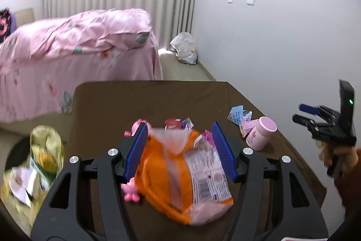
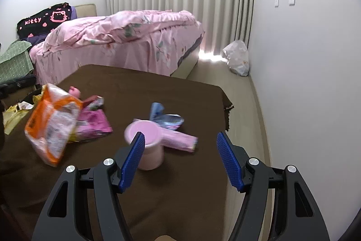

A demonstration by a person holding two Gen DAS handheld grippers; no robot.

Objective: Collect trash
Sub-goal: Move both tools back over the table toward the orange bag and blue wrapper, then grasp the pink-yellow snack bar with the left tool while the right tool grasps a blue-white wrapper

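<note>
- Left wrist view first: black two-finger left gripper (image 1: pixel 179 150) with blue ribbed pads, jaws about half apart and clamped on a crinkled orange-and-clear plastic snack bag (image 1: pixel 185 173), lifted clear of the brown cloth-covered table (image 1: pixel 108 110).
- Hanging below the fingers, most of that bag; pinched at its upper part between both pads.
- Down to the left, beside the table, a dark bin lined with yellowish wrappers (image 1: pixel 42 157), apparently already holding some trash, though blurred.
- Left on the table: small pink toy figure (image 1: pixel 132 192), red and purple sweet wrappers (image 1: pixel 178 123), crumpled blue paper packet (image 1: pixel 238 114), upright pale pink plastic cup (image 1: pixel 261 134).
- At the right edge, a hand gripping the right gripper (image 1: pixel 310 115).
- Right wrist view next: right gripper (image 2: pixel 180 158) spread wide, empty, nothing pressed by either pad.
- Pale pink cup (image 2: pixel 146 146) standing just ahead, partly behind the left pad rather than centred between the fingers; flat pink packet (image 2: pixel 180 140) lying just behind it.
- Judged partway: one bag in hand, several pieces uncollected.
</note>
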